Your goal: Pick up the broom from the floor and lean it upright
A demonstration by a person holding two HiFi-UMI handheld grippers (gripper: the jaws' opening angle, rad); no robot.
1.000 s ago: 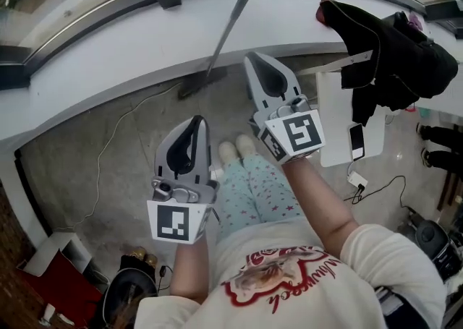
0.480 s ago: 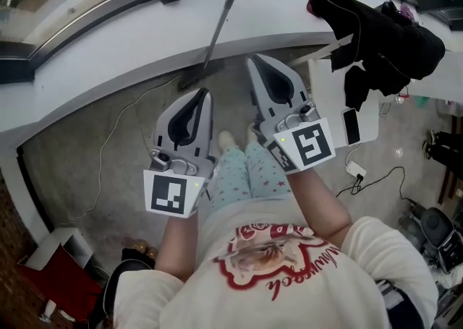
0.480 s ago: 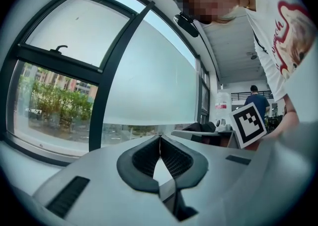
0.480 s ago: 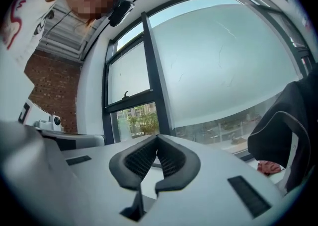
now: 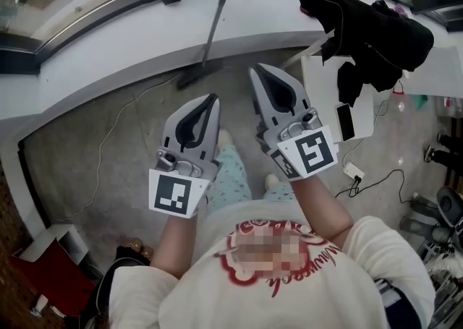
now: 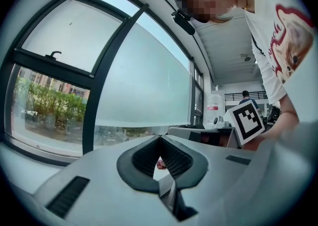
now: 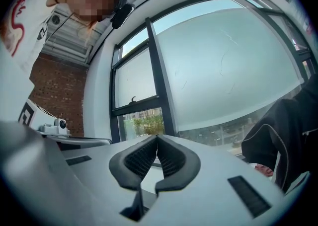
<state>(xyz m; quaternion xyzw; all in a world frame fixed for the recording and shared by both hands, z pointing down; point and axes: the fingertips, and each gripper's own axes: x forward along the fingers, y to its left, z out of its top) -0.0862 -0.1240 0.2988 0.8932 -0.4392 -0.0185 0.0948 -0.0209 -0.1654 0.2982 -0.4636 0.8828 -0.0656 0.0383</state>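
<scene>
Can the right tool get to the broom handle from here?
Probably yes: nothing stands between the right tool and the broom leaning on the sill, though its jaws are shut.

The shirt (image 5: 340, 270) bears red script, seemingly too blurred to read.

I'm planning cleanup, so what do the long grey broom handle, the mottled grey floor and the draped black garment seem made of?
Long grey broom handle: probably metal or plastic; thin, straight, smooth and dull grey. Mottled grey floor: looks like bare concrete, matte with blotchy patches. Draped black garment: soft cloth, hanging in folds; the weave can't be told.
</scene>
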